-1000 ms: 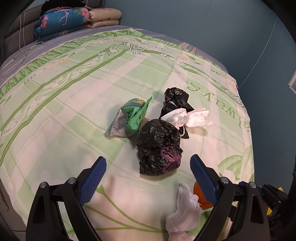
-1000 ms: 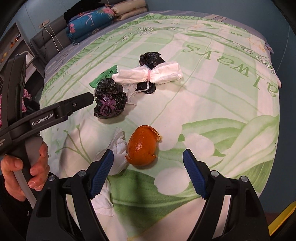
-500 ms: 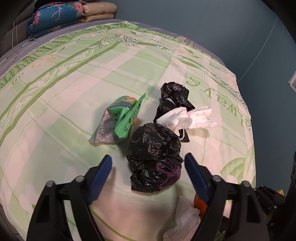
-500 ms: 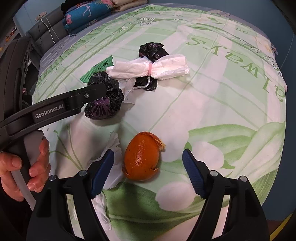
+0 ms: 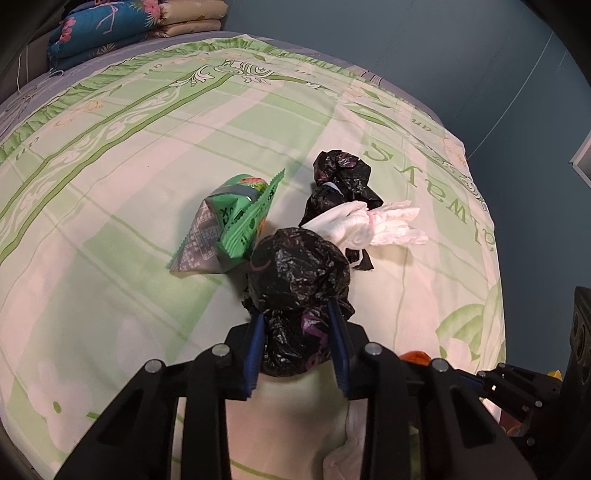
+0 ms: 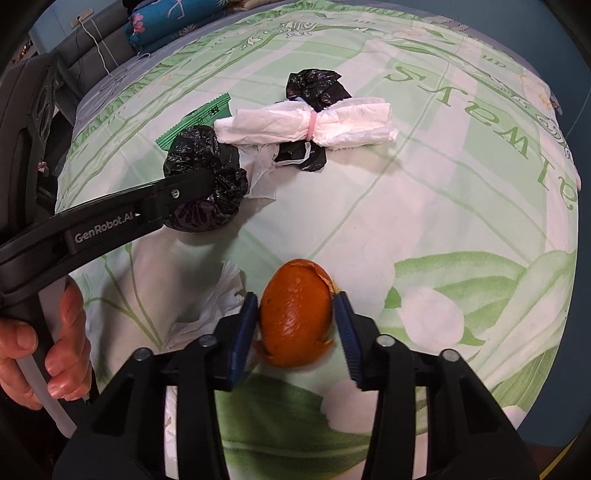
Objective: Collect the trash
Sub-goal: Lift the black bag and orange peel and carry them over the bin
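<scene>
the right gripper has just been closing its jaws, and the blue pads now sit against both flanks of the orange peel, which lies on the bed close to the camera; the left pad presses it, the right one touches at the peel's edge. just to the left of the peel a crumpled white tissue rests on the green-patterned sheet. a hand at the left edge holds the handle of the left gripper, whose jaws have likewise just been closing and now squeeze the lower part of a knotted black bag, the plastic bulging between the pads. beyond it, touching its left side, lies a green snack wrapper. further back a rolled white paper bundle with a pink band lies across a second black bag. folded blankets are stacked at the far end of the bed.
</scene>
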`<state>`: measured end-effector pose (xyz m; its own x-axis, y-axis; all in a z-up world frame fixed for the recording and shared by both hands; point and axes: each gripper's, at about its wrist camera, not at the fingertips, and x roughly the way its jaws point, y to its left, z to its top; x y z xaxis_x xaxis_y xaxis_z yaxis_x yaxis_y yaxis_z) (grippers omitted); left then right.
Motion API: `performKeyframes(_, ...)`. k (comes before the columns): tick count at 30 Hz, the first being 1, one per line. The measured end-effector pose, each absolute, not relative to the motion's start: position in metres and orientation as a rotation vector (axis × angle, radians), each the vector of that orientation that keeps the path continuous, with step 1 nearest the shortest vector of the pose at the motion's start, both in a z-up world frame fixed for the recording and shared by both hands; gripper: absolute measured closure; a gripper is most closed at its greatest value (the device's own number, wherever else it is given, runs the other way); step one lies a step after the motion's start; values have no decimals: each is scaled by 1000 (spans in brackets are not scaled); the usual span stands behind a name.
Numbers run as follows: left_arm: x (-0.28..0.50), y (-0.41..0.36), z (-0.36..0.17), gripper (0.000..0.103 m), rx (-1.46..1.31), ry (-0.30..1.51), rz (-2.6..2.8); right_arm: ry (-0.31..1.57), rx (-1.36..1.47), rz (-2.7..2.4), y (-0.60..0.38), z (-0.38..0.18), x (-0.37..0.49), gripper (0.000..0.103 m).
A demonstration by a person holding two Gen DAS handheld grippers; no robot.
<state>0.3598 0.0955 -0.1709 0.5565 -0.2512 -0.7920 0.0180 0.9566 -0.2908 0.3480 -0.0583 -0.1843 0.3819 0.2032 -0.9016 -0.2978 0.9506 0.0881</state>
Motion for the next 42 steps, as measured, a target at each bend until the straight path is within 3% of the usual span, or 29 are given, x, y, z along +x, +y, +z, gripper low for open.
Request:
performKeyframes(20, 318, 144, -152, 75, -267, 930, -78, 1093, -92, 313, -56, -168, 327, 71)
performKeyframes(42, 257, 136, -93, 75, -228, 788, -70, 896, -39, 289, -90, -86, 263, 71)
